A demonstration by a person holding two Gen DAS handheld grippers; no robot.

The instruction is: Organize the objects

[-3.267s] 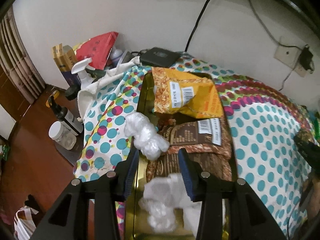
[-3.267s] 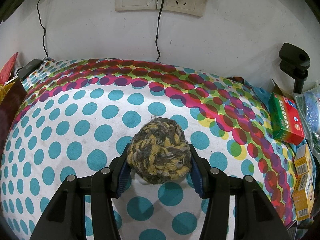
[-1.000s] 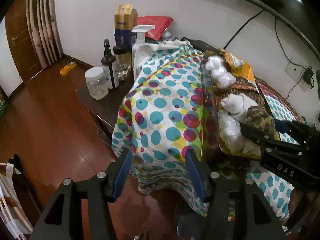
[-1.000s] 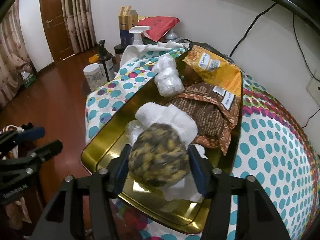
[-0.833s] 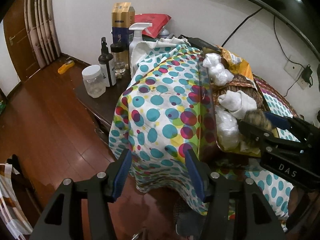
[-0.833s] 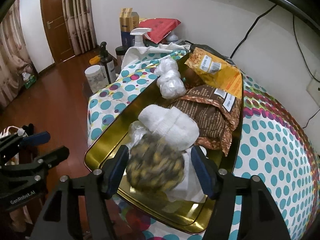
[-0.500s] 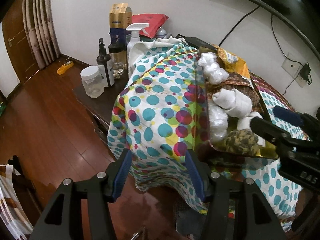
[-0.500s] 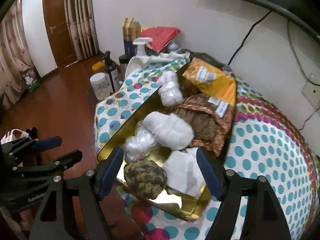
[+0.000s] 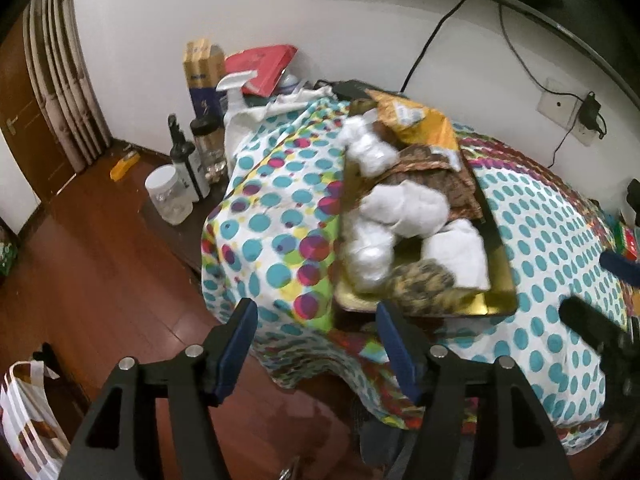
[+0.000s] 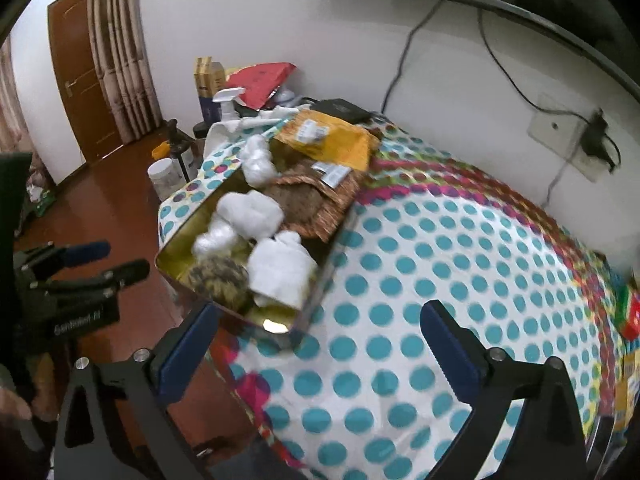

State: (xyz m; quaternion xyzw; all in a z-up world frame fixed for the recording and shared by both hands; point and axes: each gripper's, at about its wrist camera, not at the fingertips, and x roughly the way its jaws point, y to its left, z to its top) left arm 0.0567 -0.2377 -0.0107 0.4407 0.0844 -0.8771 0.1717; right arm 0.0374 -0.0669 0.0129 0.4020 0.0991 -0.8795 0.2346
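A gold tray [image 9: 498, 304] [image 10: 176, 240] lies on the polka-dot tablecloth [image 9: 280, 216] [image 10: 440, 264]. In it are a woven yellow-grey ball [image 9: 424, 284] [image 10: 218, 276] at the near end, white wrapped bundles [image 9: 404, 208] [image 10: 280, 268], brown snack packets [image 10: 312, 200] and a yellow snack bag [image 9: 416, 120] [image 10: 328, 140]. My left gripper [image 9: 316, 336] is open and empty, off the table's corner, below the tray. My right gripper [image 10: 320, 336] is wide open and empty, above the cloth just right of the tray. It also shows in the left wrist view [image 9: 592, 296].
A low side table [image 9: 176, 220] holds a plastic jar [image 9: 168, 196], dark bottles [image 9: 184, 160], a spray bottle [image 9: 236, 92], a tall box [image 9: 202, 76] and a red bag [image 9: 264, 64]. Small boxes [image 10: 630, 312] lie at the table's right. Wooden floor lies left.
My right gripper opened, left the woven ball in the tray's near end and pulled back to the right. My left gripper moved slightly closer to the table corner.
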